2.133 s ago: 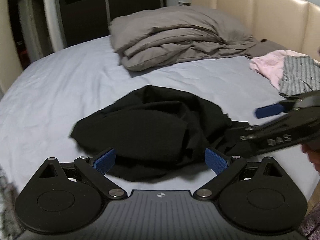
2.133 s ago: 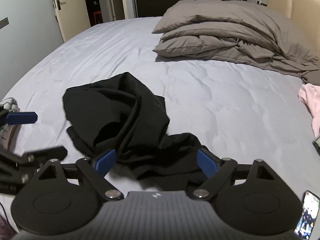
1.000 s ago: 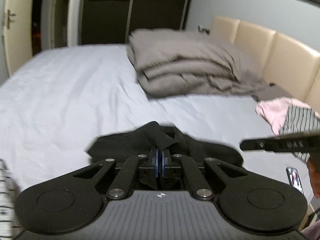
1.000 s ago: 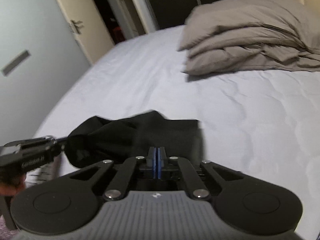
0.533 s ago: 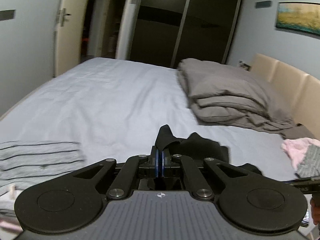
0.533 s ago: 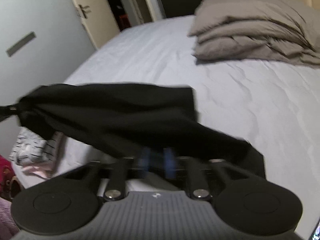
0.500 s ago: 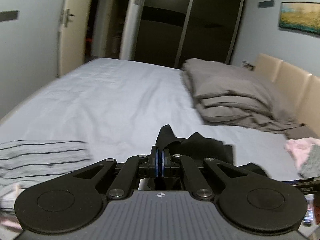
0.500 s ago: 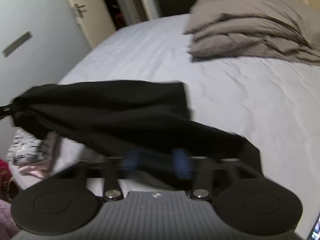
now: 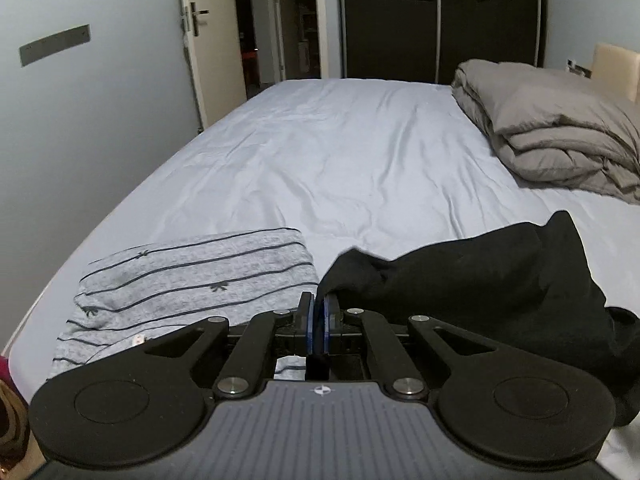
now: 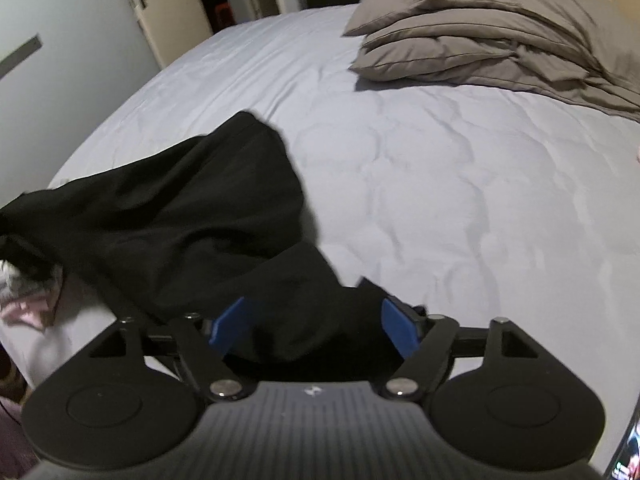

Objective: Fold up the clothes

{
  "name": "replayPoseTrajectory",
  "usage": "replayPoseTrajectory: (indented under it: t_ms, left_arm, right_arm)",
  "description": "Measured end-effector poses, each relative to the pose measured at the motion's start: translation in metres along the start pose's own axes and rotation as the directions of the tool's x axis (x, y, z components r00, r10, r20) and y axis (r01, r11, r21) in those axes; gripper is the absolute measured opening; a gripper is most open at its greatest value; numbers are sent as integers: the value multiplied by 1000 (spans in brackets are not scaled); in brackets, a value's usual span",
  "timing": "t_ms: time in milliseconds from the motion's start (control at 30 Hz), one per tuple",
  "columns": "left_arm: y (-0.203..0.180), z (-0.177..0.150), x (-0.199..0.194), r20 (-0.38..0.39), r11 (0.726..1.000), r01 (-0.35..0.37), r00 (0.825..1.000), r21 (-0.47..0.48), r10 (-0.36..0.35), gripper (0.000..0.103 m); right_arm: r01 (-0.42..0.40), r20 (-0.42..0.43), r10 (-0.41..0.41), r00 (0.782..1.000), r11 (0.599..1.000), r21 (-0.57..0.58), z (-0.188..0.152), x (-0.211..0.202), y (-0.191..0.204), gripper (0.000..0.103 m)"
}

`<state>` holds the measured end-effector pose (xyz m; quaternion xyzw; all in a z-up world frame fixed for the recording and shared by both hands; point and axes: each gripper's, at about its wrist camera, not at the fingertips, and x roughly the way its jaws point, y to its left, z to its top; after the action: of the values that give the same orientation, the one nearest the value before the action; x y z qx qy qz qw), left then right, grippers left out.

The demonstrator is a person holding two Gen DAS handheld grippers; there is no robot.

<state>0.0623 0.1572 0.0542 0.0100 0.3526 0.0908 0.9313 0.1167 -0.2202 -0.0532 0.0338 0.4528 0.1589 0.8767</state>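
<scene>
Bed sheet (image 9: 340,160) carries everything. Striped garment (image 9: 192,280) at near left edge, dark garment (image 9: 480,284) just right of it — touching or not, cannot tell. Folded duvet (image 9: 560,136) far right, well behind both. Door (image 9: 208,40) beyond the bed's left side

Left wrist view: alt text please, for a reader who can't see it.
The left gripper is shut on a corner of a black garment lying on a pale bed. A folded grey striped garment lies beside it, with a folded grey duvet farther back.
</scene>
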Motion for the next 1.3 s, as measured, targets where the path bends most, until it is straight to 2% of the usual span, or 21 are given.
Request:
replayPoseTrajectory:
  t_ms: [100, 167, 333, 400, 433, 500, 533, 567, 667, 800, 900, 967, 1100, 1167, 1233, 1300]
  left_arm:
    - [-5, -3, -5, 3, 999, 25, 1000, 26, -25, 11]
    - [-8, -6, -10, 8, 998, 51, 999, 31, -51, 22]
    - [-24, -12, -10, -2, 991, 107, 994, 76, -107, 25]
    - [-34, -14, -6, -16, 987, 126, 992, 98, -125, 25]
    - [-39, -16, -5, -25, 984, 137, 991, 110, -135, 25]
    - [-48, -20, -2, -43, 978, 159, 987, 133, -155, 25]
    - [-52, -22, -1, -51, 975, 169, 985, 142, -163, 25]
    - [-57, -24, 0, -61, 972, 182, 983, 150, -174, 25]
    - [-70, -29, 3, -96, 960, 227, 972, 164, -213, 25]
    - [-87, -37, 4, -149, 939, 298, 950, 171, -275, 25]
    - [-102, -42, 3, -168, 922, 328, 940, 206, -297, 25]
    - [-111, -45, 1, -182, 909, 349, 932, 226, -313, 25]
    - [-126, -50, -3, -214, 882, 396, 913, 257, -347, 26]
    - [-132, -53, -4, -228, 869, 413, 905, 272, -359, 34]
    - [-137, -56, -6, -236, 858, 428, 898, 285, -370, 45]
    - [-140, -60, -7, -244, 846, 442, 892, 299, -380, 45]
  right_arm:
    - [22, -19, -23, 1000, 998, -58, 0, 15, 8, 87]
    - [45, -27, -48, 998, 994, -96, 0, 25, 13, 88]
    - [83, -77, -91, 993, 991, -105, 2, 51, 12, 88]
    - [72, -99, -81, 992, 993, -91, 2, 58, 12, 84]
    - [62, -111, -72, 991, 994, -85, 2, 61, 12, 78]
    - [58, -141, -69, 988, 995, -83, 0, 64, 16, 47]
    - [62, -154, -75, 985, 994, -86, -2, 65, 18, 39]
    - [58, -164, -72, 984, 994, -87, -5, 65, 19, 23]
    - [30, -171, -45, 984, 995, -94, -12, 58, 26, 9]
    - [-35, -190, 14, 982, 993, -110, -25, 44, 40, 6]
    - [-107, -213, 77, 974, 985, -132, -38, 31, 57, 6]
    - [-159, -235, 120, 965, 975, -156, -46, 25, 69, 5]
    - [-261, -314, 196, 929, 949, -180, -64, 17, 92, 5]
    - [-306, -356, 228, 906, 935, -180, -73, 16, 100, 5]
    - [-322, -374, 236, 897, 928, -187, -79, 12, 103, 6]
    - [-324, -377, 235, 896, 926, -193, -79, 8, 102, 11]
